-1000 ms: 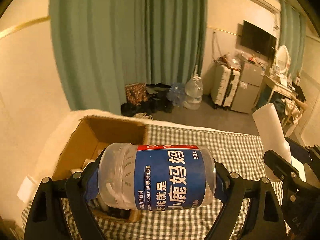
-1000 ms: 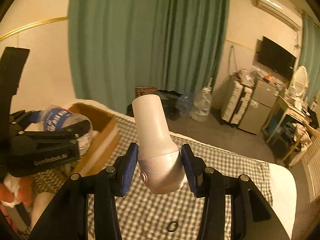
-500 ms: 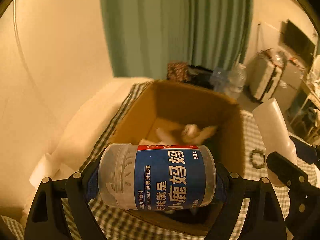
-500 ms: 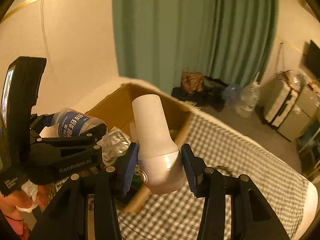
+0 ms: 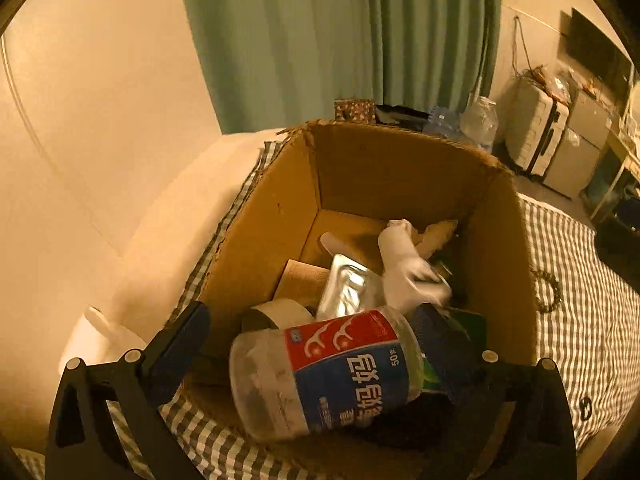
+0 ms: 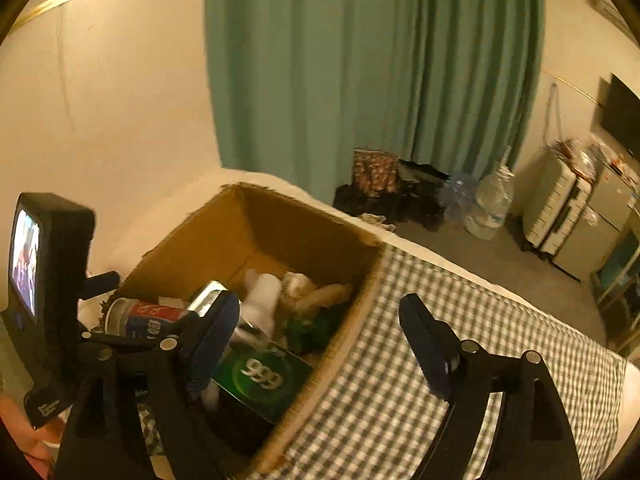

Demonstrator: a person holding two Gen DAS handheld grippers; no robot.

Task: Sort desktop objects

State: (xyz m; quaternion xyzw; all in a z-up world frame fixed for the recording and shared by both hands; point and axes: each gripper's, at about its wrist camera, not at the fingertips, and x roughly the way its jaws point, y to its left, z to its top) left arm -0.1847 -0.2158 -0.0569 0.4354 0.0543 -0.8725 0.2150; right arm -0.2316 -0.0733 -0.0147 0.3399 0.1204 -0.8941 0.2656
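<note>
Both tongs, left [image 5: 316, 344] and right [image 6: 320, 340], gape wide over the cardboard box [image 5: 276, 216]; cylindrical floss jar [image 5: 324, 372] loose

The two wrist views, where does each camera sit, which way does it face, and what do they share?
Left wrist: rides the left tongs, looking down into the brown cardboard box; its open fingers flank the clear floss jar with the blue label.
Right wrist: rides the right tongs, empty and open, facing the box and the green curtain; the left tongs' black body shows alongside.
Shared: box, jar, checked cloth.
</note>
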